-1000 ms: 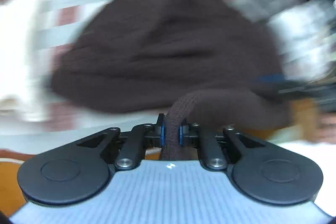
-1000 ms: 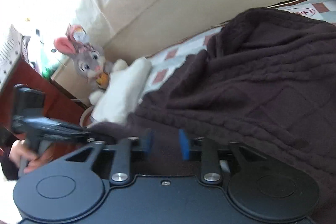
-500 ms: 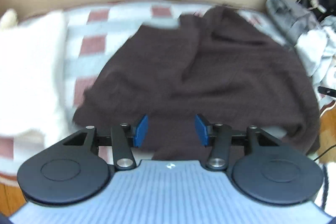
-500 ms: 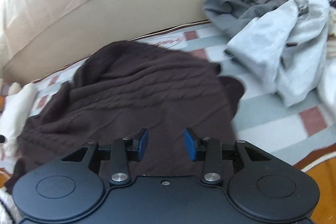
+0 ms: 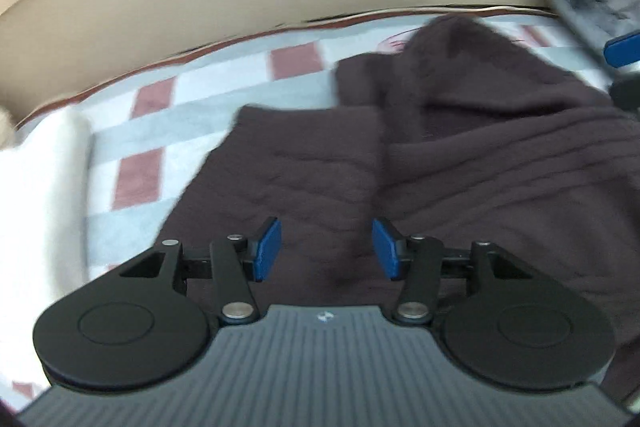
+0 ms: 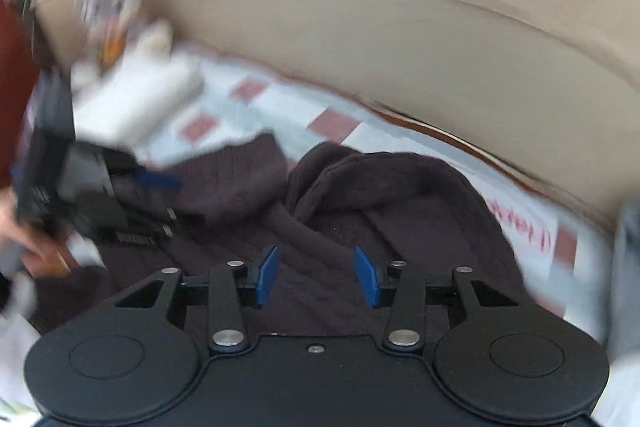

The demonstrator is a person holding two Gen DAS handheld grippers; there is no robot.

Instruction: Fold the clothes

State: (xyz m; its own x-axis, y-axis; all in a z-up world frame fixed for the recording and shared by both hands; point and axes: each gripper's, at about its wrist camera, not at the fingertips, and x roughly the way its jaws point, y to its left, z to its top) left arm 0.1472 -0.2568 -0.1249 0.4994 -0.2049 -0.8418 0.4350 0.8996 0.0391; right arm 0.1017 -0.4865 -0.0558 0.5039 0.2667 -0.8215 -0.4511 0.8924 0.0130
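I have both grippers spread and empty over the dark brown sweater [image 5: 460, 163], which lies rumpled on the checked bed sheet [image 5: 208, 99]. My left gripper [image 5: 326, 251] hangs above a flat panel on the sweater's left; my right gripper [image 6: 316, 275] faces a bunched ridge near its middle. To fold it cleanly, I'd pinch an outer edge rather than the ridge, taking one layer only, and keep clear of the white folded cloth [image 6: 140, 103].

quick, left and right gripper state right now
left gripper: open, holding nothing, above the brown sweater
right gripper: open, holding nothing, above the same sweater
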